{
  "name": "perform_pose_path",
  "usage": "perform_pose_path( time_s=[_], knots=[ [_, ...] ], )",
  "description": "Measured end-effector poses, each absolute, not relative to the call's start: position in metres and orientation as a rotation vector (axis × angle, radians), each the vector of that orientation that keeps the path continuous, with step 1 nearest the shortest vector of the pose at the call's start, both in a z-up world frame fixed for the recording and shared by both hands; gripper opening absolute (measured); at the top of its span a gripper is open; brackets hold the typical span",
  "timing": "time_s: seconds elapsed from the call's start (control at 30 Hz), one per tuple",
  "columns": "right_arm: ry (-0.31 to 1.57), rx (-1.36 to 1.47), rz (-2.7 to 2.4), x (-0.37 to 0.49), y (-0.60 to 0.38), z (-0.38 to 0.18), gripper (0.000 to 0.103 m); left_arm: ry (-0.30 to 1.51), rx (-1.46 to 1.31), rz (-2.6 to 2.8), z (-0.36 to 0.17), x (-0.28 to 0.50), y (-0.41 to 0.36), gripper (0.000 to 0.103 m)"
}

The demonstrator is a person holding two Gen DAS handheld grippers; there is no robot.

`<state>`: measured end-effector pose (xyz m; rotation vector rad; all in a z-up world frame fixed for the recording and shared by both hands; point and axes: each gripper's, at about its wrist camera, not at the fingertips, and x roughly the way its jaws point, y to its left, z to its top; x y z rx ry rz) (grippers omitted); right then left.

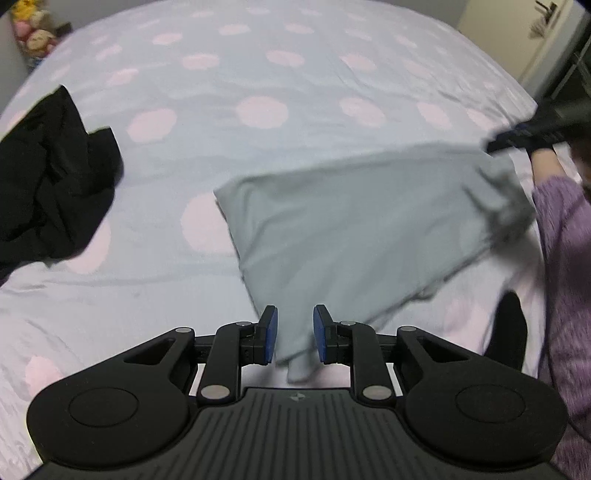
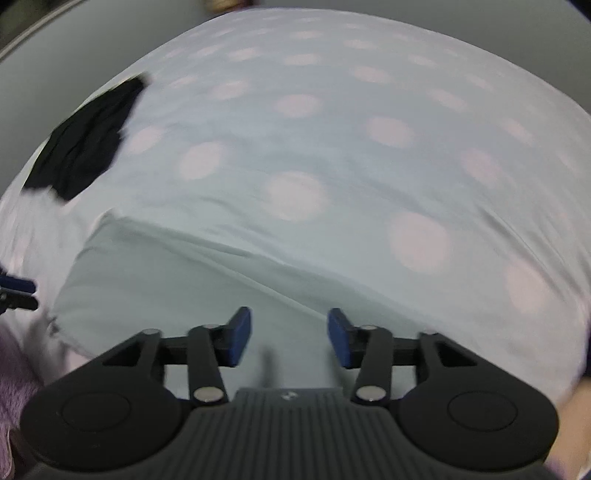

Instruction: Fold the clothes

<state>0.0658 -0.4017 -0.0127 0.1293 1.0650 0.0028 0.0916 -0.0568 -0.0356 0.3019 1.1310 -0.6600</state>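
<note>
A pale grey-green garment (image 1: 354,229) lies partly lifted over the bed. My left gripper (image 1: 294,334) is open, its blue pads either side of a hanging corner of this garment. In the left wrist view my right gripper (image 1: 524,134) is at the garment's far right corner, blurred. In the right wrist view the garment (image 2: 177,280) spreads under my right gripper (image 2: 290,336), whose jaws stand open with cloth between them. A black garment (image 1: 51,184) lies crumpled at the left; it also shows in the right wrist view (image 2: 88,144).
The bed sheet (image 1: 258,74) is light blue with pink dots. Stuffed toys (image 1: 33,29) sit at the far left corner. A purple sleeve (image 1: 565,266) is at the right. A wall and door (image 1: 532,40) stand beyond the bed's right side.
</note>
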Motion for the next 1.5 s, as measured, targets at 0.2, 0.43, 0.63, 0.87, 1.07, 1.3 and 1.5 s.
perform_pose_path(
  time_s=[0.2,0.43,0.63,0.87,1.07,1.3,1.5],
  knots=[
    [1.053,0.293,-0.135,0.02,-0.457,-0.039,0.057,1.068,0.232,-0.59,-0.045,0.092,-0.067,0.032],
    [1.049,0.48,-0.242,-0.017,-0.503,-0.077,0.057,1.067,0.109,-0.49,-0.062,0.098,-0.061,0.033],
    [1.057,0.608,-0.233,-0.017,-0.51,-0.109,0.057,1.064,0.115,-0.434,-0.068,0.098,-0.06,0.038],
    [1.046,0.624,-0.217,-0.02,-0.503,-0.116,0.039,1.069,0.093,-0.421,-0.08,0.105,-0.06,0.038],
    [1.008,0.642,-0.245,-0.023,-0.494,-0.112,0.024,1.06,0.088,-0.418,-0.087,0.106,-0.055,0.038],
    [0.93,0.691,-0.25,-0.037,-0.488,-0.069,0.022,1.038,0.054,-0.405,-0.089,0.105,-0.039,0.038],
    [0.848,0.712,-0.19,-0.031,-0.462,-0.013,0.021,1.007,0.028,-0.429,-0.09,0.101,-0.032,0.038]
  ],
)
